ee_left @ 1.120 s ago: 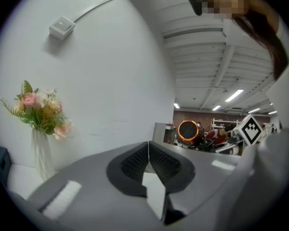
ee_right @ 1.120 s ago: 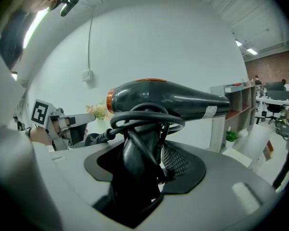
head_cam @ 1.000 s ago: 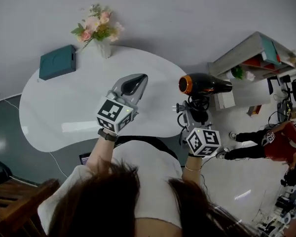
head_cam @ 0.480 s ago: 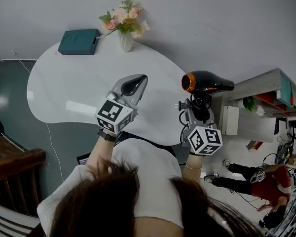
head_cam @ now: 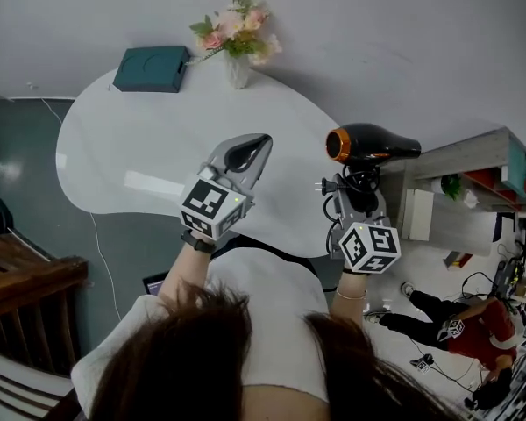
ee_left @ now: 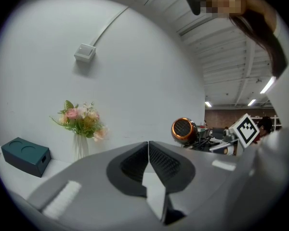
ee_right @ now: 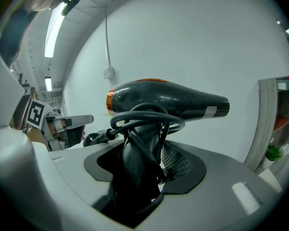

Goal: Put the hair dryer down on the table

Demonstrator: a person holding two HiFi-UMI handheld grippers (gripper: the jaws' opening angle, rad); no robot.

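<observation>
A black hair dryer [head_cam: 373, 142] with an orange ring at its back end is held up in the air beyond the right edge of the white table [head_cam: 140, 147]. My right gripper [head_cam: 358, 202] is shut on its handle, around which the black cord [ee_right: 147, 124] is wound; the body [ee_right: 168, 100] lies crosswise above the jaws, nozzle to the right. My left gripper [head_cam: 244, 158] hovers over the table's right part, jaws shut with nothing in them. In the left gripper view the dryer's orange back end [ee_left: 182, 129] shows to the right.
A vase of pink flowers [head_cam: 237, 38] and a teal box [head_cam: 152, 67] stand at the table's far edge. A white shelf unit [head_cam: 473, 182] stands to the right of the dryer. A person in red [head_cam: 460, 327] is on the floor at the lower right.
The head view has swung, so the table and flowers sit further right in the frame. Both grippers keep their pose, and the dryer stays in the right gripper.
</observation>
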